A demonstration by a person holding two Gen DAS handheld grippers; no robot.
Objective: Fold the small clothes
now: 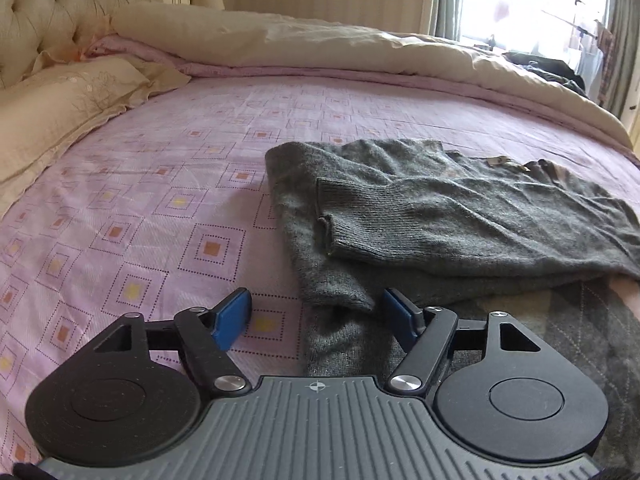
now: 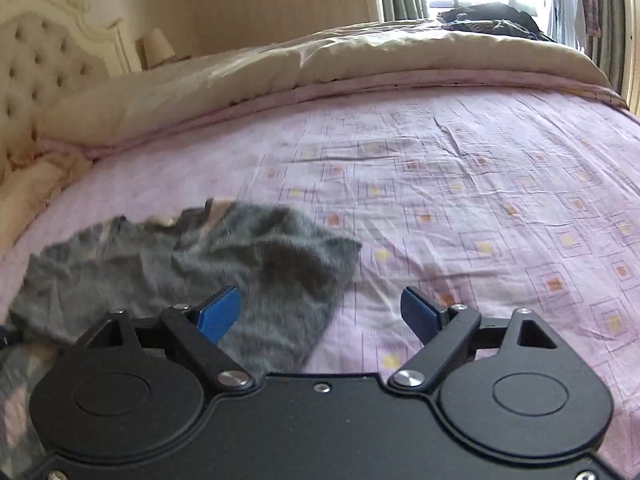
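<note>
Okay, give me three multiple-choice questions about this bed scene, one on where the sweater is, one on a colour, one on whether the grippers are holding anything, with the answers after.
1. Where does the sweater lie?
A. On the pillow
B. On the pink sheet
C. On the beige duvet

2. What colour are the gripper pads?
A. Blue
B. Red
C. White

3. What state are the two grippers in?
A. Both shut on the sweater
B. Left shut, right open
C. Both open, holding nothing

Answers:
1 B, the grey knit is spread on the patterned sheet, short of the duvet.
2 A, the pads on both grippers show blue.
3 C, the left gripper and right gripper have jaws apart, with no pad pressing on cloth.
</note>
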